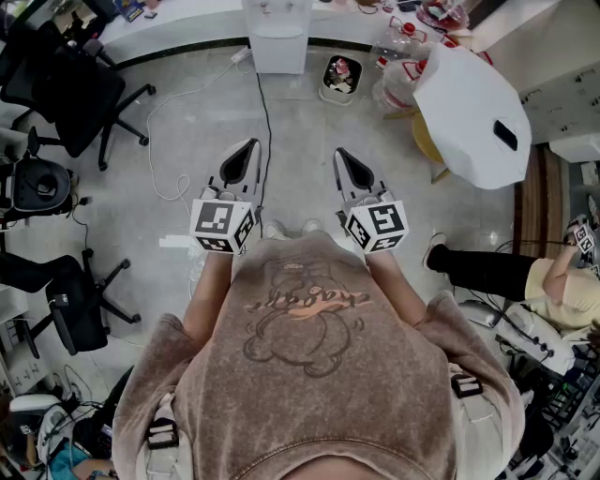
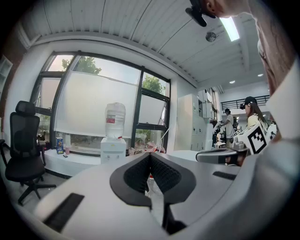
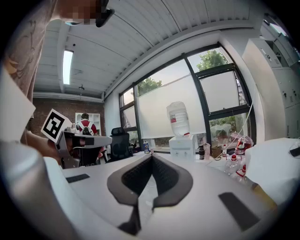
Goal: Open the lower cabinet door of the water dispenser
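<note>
While standing well back on the floor (image 1: 300,122), holding the left gripper (image 1: 249,146) level, fingers (image 2: 138,176) shut on nothing. Far ahead, just right of its line, at the counter (image 1: 178,28): the water dispenser (image 1: 277,37), upright, front facing near; lower door too small to make out. Further right, the right gripper (image 1: 341,154), fingers (image 3: 136,176) likewise closed, empty. Judged nearer the left; needs walking forward first.
</note>
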`<state>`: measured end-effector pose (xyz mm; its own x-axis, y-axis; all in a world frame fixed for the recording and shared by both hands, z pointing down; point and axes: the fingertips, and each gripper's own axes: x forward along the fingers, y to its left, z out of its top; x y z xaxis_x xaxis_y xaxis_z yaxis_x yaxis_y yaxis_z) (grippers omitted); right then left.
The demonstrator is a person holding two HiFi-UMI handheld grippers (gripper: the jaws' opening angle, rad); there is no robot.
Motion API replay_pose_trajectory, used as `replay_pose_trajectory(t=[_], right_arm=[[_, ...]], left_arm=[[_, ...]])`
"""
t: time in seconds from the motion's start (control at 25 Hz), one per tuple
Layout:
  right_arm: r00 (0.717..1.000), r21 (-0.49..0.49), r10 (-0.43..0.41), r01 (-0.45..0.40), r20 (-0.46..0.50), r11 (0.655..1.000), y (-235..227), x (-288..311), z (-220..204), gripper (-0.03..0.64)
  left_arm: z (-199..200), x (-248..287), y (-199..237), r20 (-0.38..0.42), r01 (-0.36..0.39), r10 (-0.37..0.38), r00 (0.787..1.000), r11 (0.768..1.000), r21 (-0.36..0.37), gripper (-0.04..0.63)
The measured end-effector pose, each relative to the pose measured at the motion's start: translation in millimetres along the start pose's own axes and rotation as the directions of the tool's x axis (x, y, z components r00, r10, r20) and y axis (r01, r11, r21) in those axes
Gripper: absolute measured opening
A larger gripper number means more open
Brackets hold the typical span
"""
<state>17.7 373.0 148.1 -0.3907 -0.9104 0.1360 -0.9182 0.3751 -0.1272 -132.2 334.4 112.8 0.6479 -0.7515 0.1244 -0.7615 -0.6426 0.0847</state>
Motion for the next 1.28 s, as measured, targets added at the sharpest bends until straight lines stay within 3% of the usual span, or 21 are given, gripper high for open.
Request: replay_pose_trajectory(t=[0.32, 0.68, 1.28], right_arm=[[1.000, 0.037, -0.029, 0.029, -0.006, 0.999, 0.3, 12.3, -7.8, 0.005], [0.998, 0.012, -0.050, 0.050, -0.049, 0.999, 22.3, 31.4, -28.7, 0.006], [0.997, 0.041, -0.048, 0.051, -0.066, 0.998, -20.9, 101.8, -27.4, 0.006]], left_arm=[[-2.0, 2.5, 12.6, -0.014, 0.011, -0.011, 1.000, 1.000, -0.004, 0.012], [-10.9, -1.4, 42.7, -0.014, 0.053, -0.053, 0.998, 0.999, 0.001, 0.012], [-13.5, 68.3, 88.0, -0.046, 0.050, -0.050, 0.998, 0.999, 0.001, 0.012]])
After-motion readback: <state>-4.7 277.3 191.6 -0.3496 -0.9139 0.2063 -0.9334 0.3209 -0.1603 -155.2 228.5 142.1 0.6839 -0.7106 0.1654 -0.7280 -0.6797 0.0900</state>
